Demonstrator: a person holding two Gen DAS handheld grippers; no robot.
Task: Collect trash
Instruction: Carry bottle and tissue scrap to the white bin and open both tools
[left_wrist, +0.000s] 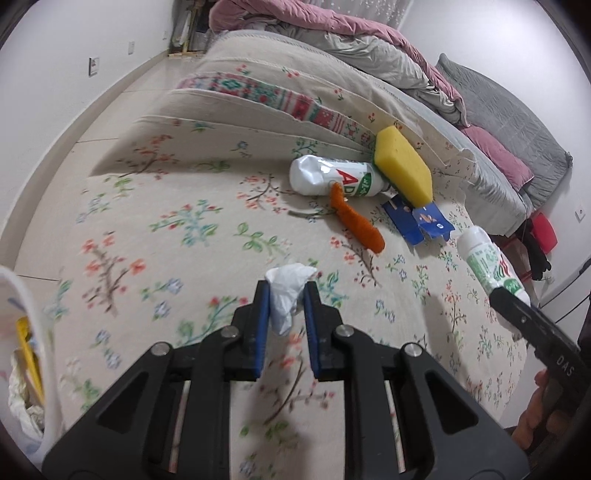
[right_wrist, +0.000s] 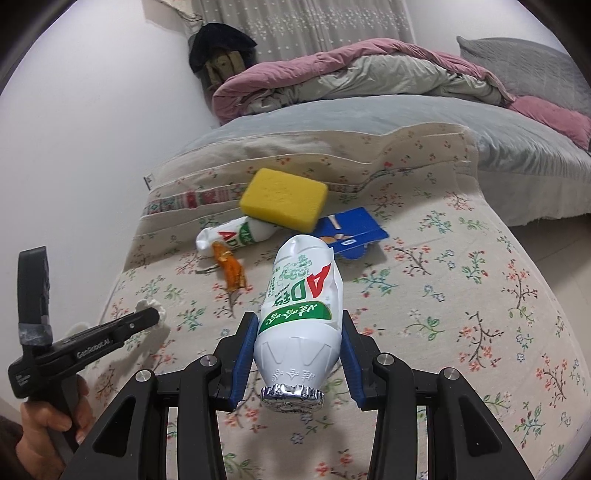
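My left gripper (left_wrist: 287, 291) is shut on a crumpled white tissue (left_wrist: 286, 295) above the floral cloth. My right gripper (right_wrist: 299, 321) is shut on a crushed white AD milk bottle (right_wrist: 301, 306), foil cap towards the camera; it also shows in the left wrist view (left_wrist: 487, 262). On the cloth lie a second crushed AD bottle (left_wrist: 332, 179), an orange wrapper (left_wrist: 354, 221), a yellow sponge (left_wrist: 404, 164) and a torn blue carton (left_wrist: 417, 219). These lie beyond both grippers. The left gripper also shows in the right wrist view (right_wrist: 155, 314).
A white bin (left_wrist: 40, 350) holding trash stands at the far left edge of the left wrist view. A bed with pink and grey bedding (right_wrist: 369, 77) lies behind the cloth. White walls (left_wrist: 74, 44) surround the area.
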